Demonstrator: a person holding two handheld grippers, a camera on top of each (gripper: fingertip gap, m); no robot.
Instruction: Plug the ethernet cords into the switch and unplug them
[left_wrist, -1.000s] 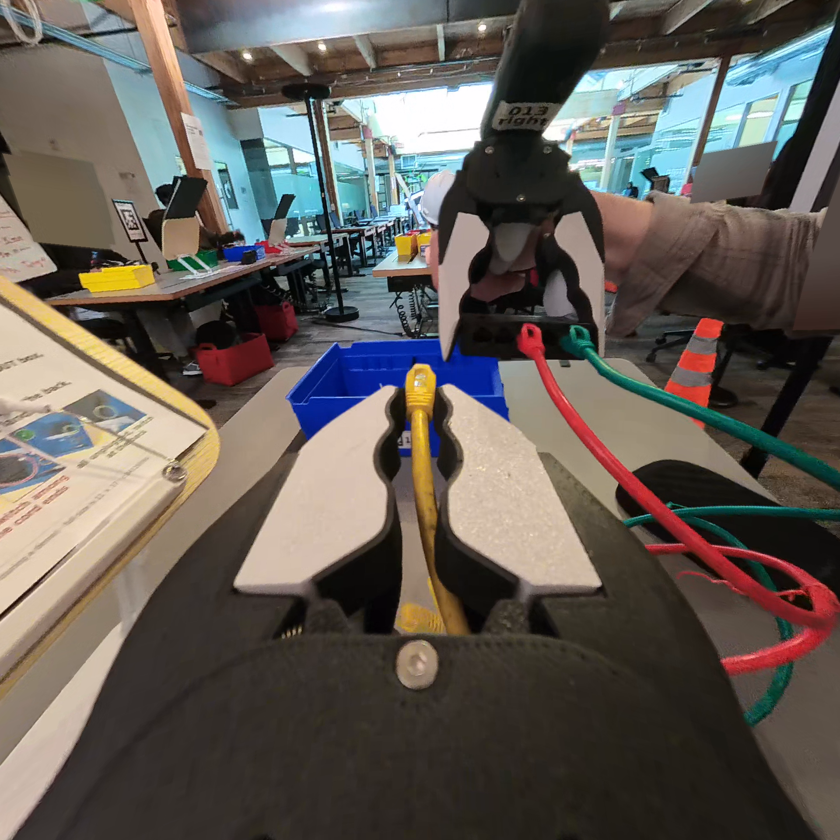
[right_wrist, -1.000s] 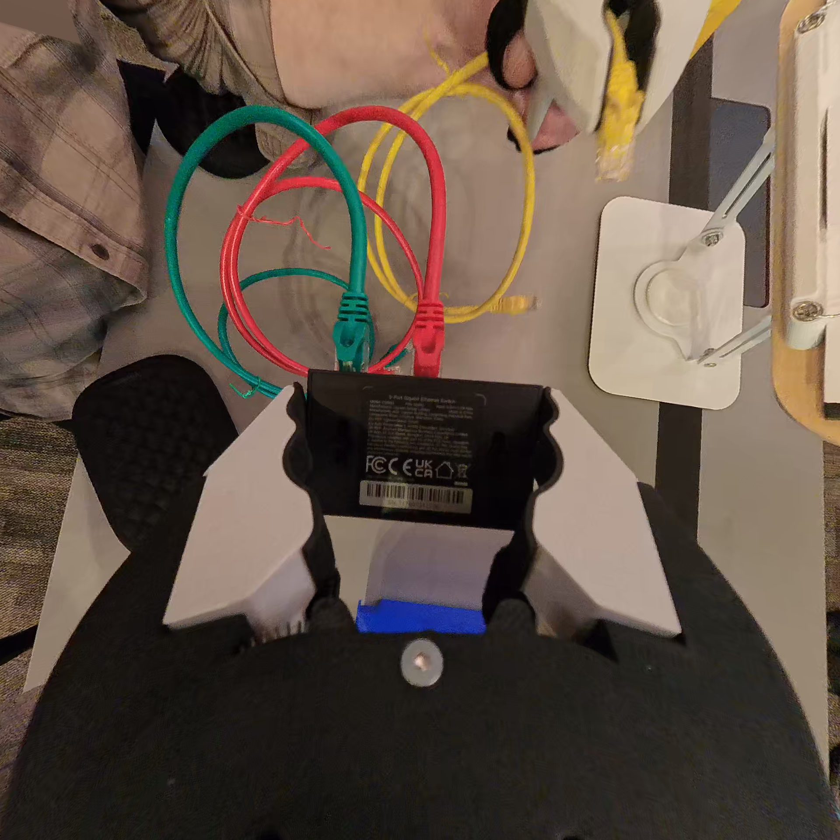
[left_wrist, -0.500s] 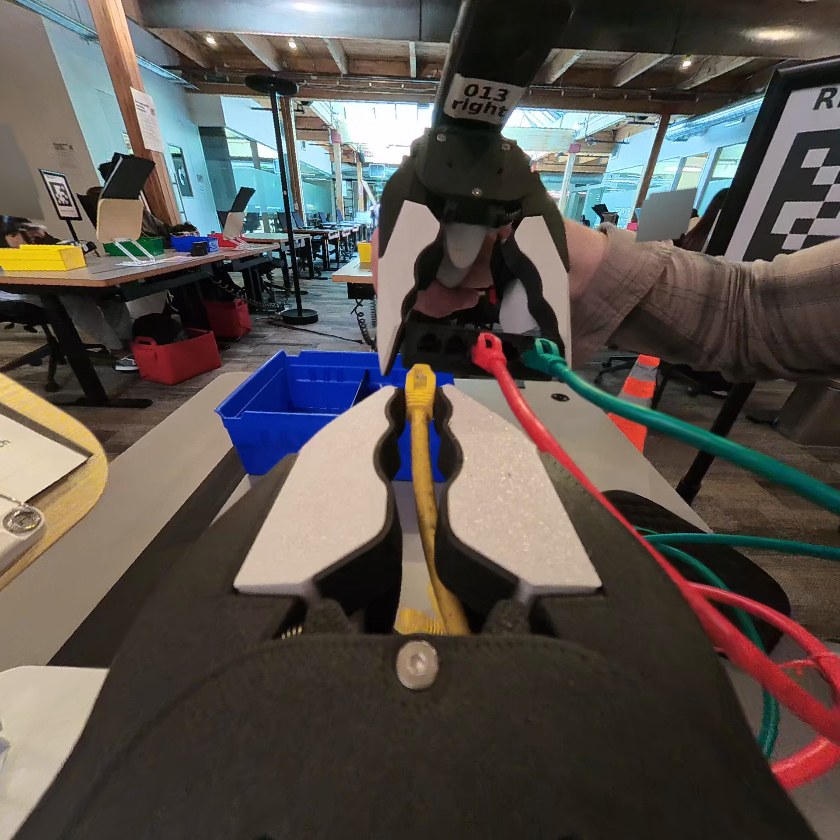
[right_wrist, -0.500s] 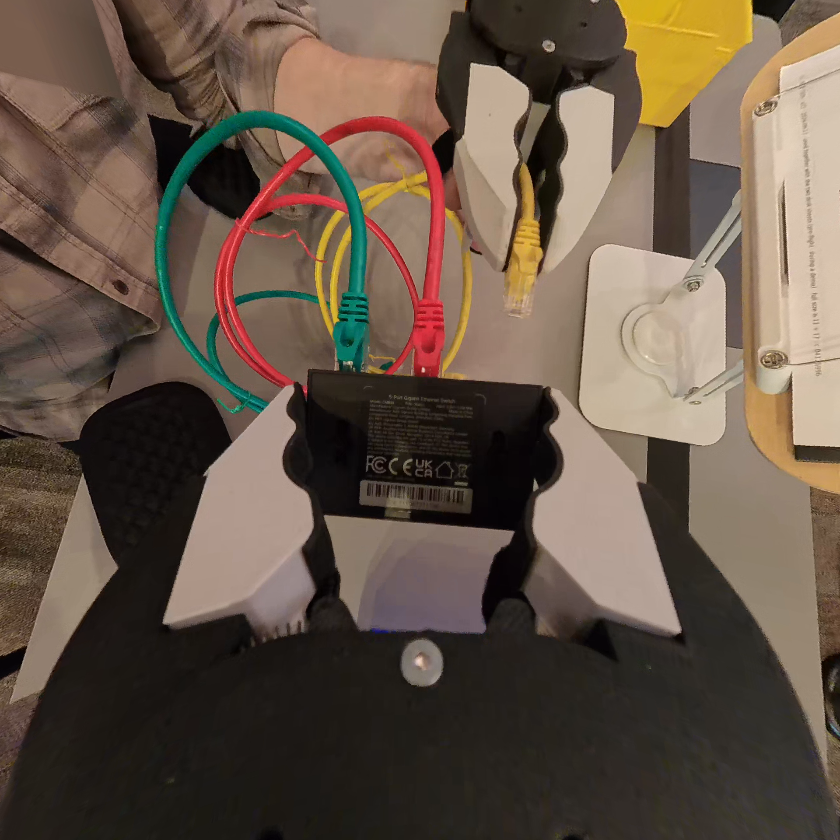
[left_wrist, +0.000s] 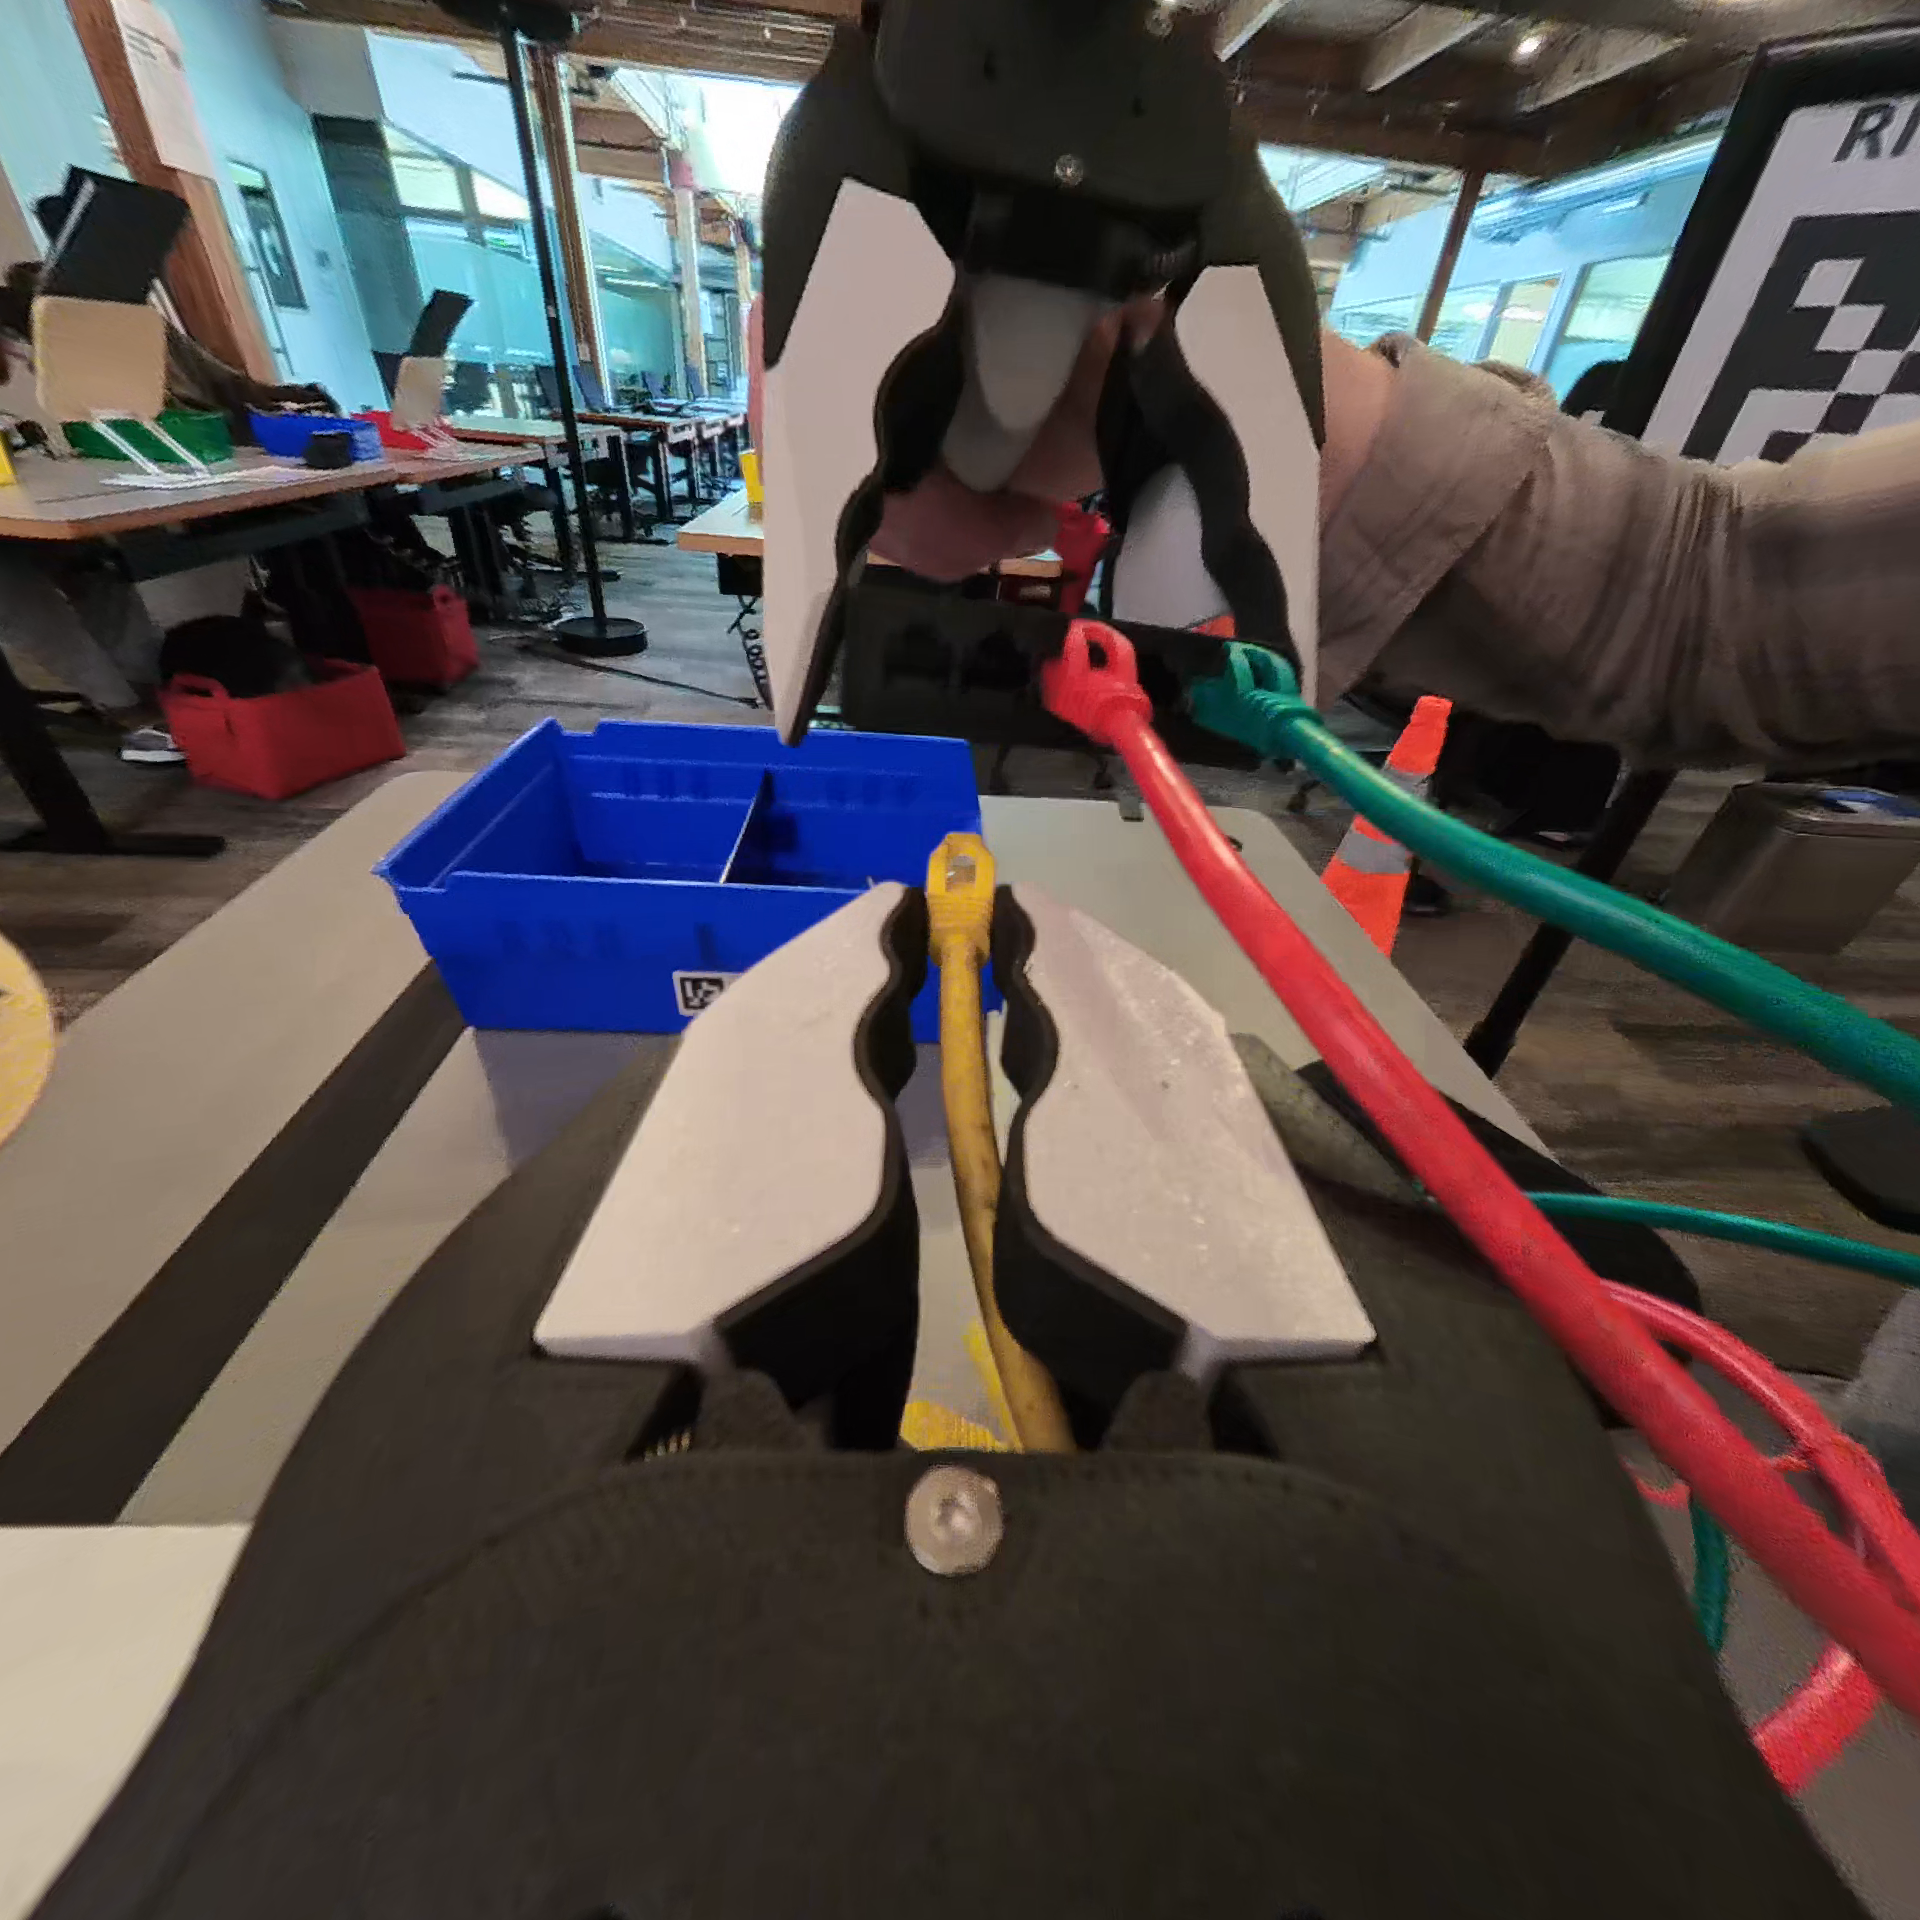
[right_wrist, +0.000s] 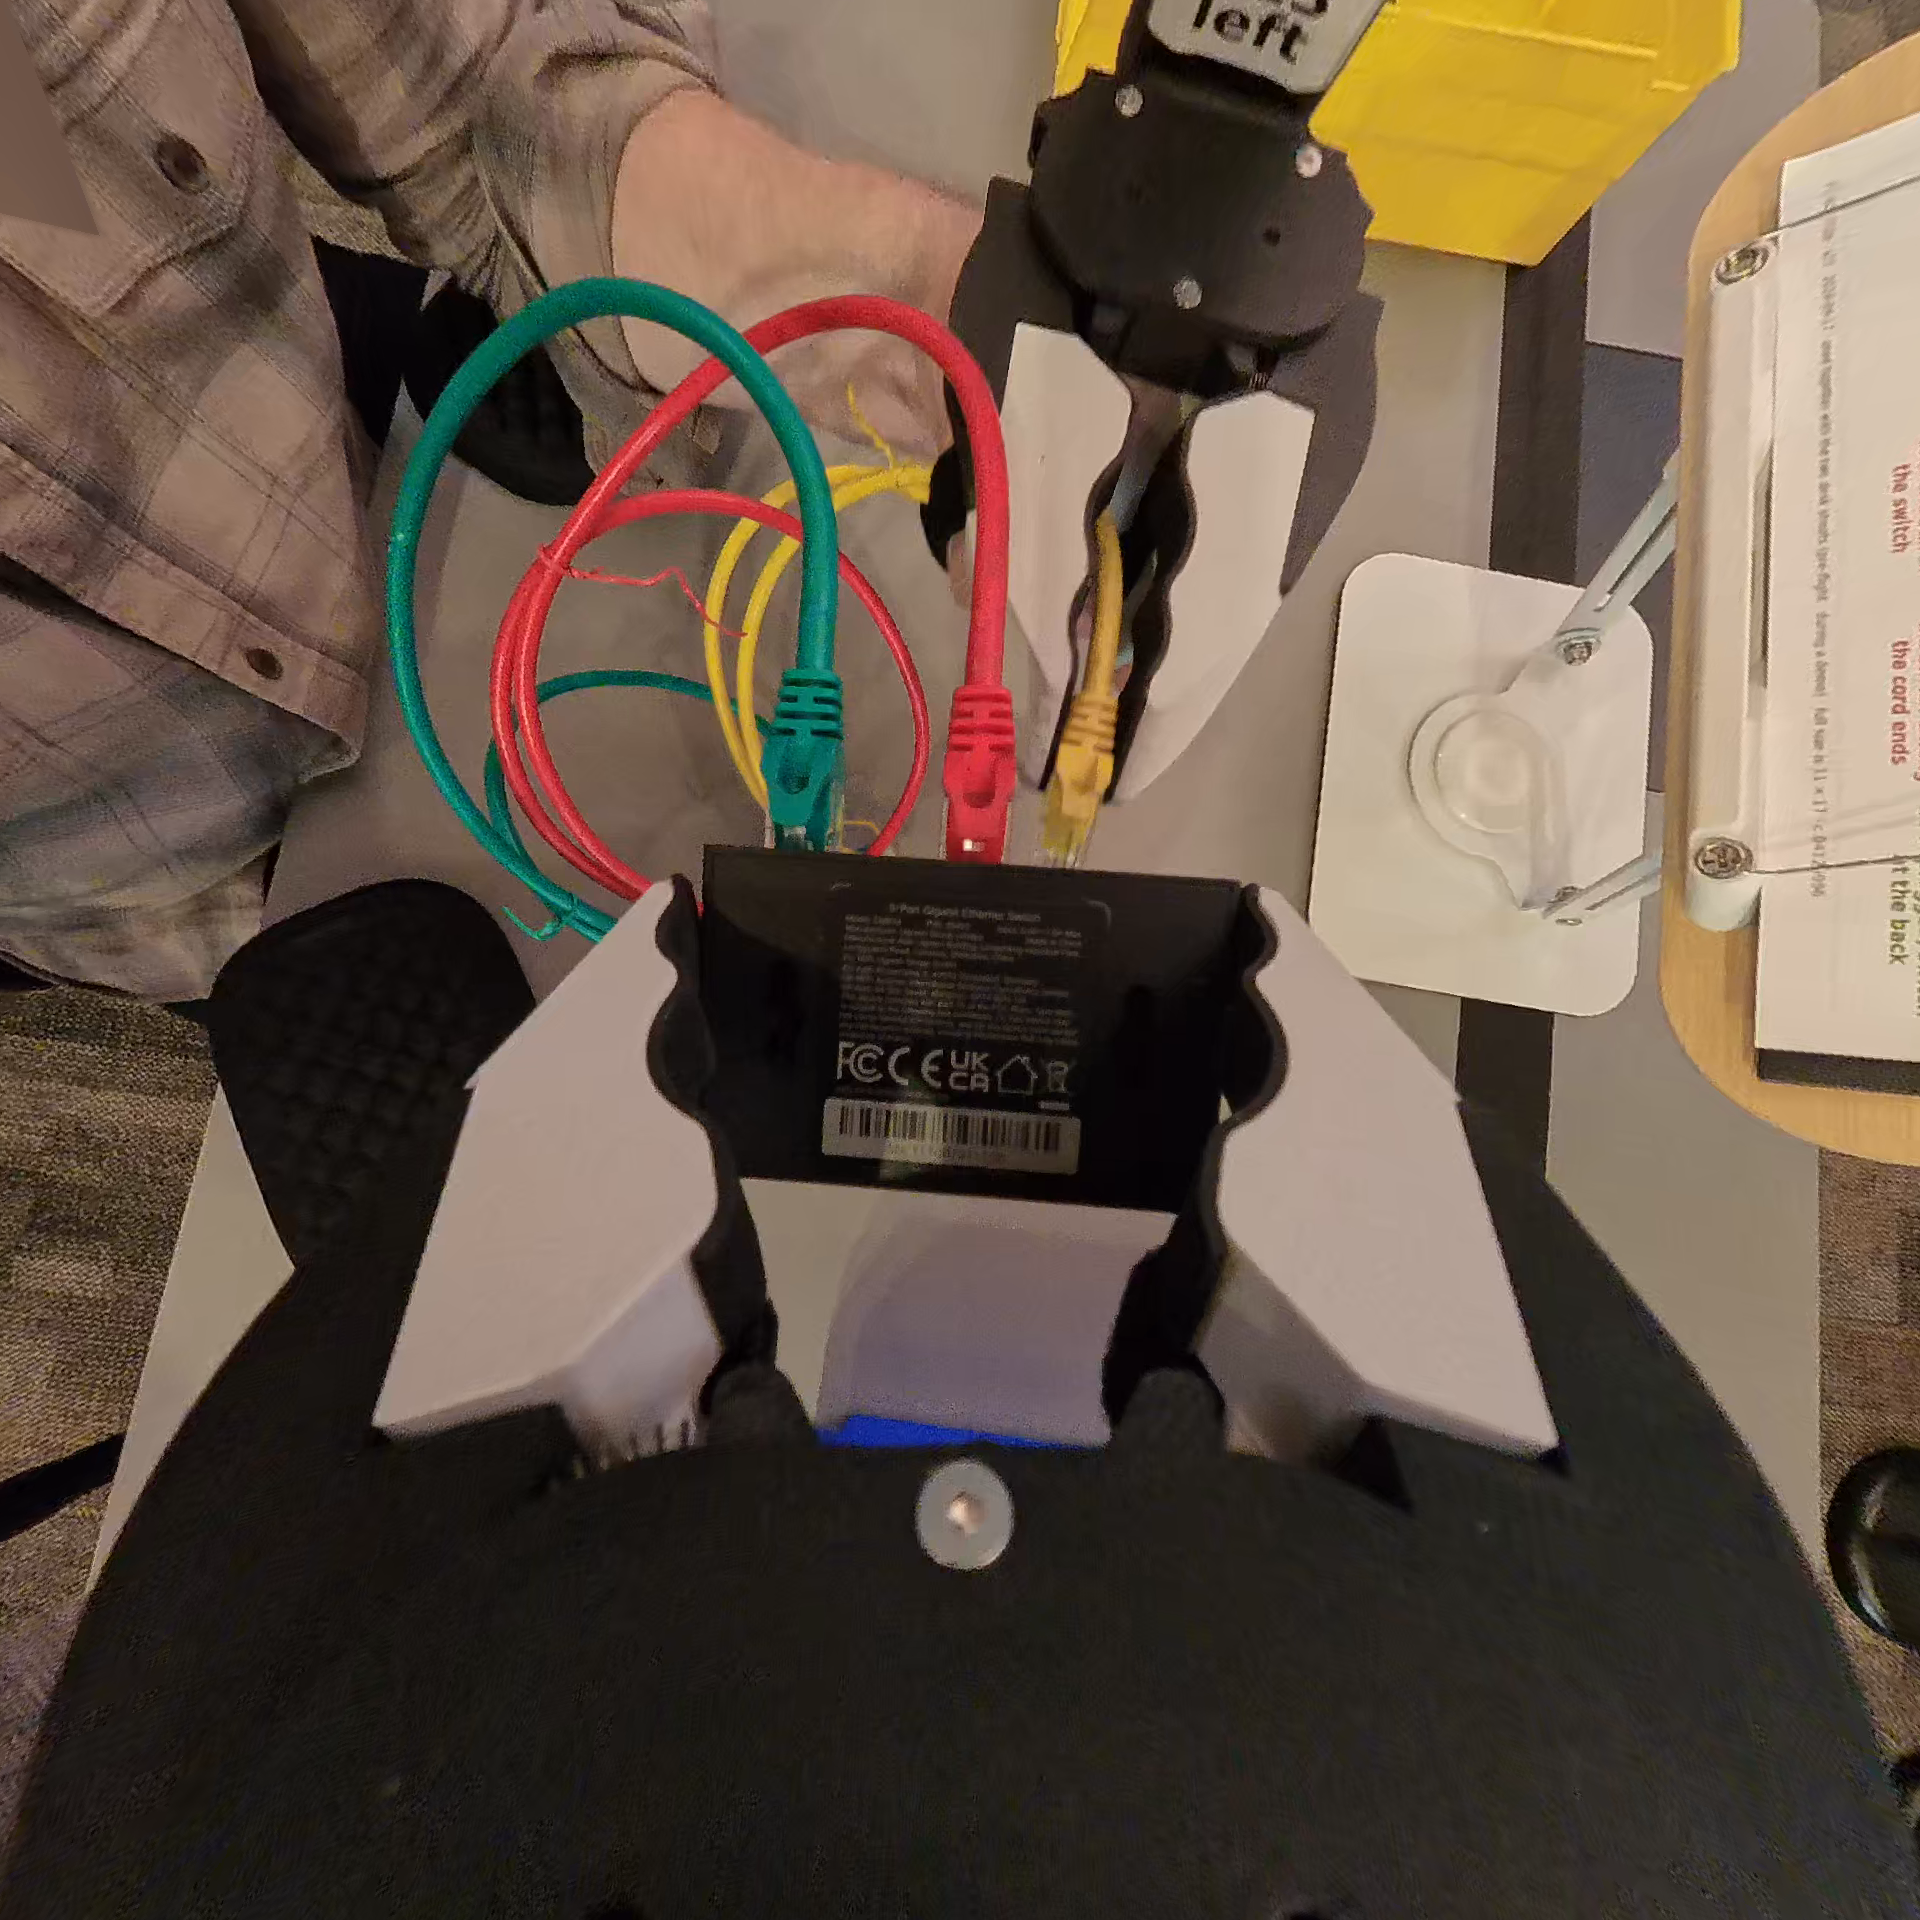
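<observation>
Left gripper (right_wrist: 1117, 748) is pinching the yellow cord (right_wrist: 1081, 748), plug pointing lengthwise at the switch (right_wrist: 956, 1018), just short of the free port right of the red cord (right_wrist: 977, 748). Right gripper (right_wrist: 961, 1049) is clamping the switch aloft.

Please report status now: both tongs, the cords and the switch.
Left tongs shut on yellow ethernet cord, plug just short of port. Right tongs shut on black plastic switch. Red cord, green cord plugged in. Nothing blocking.
</observation>
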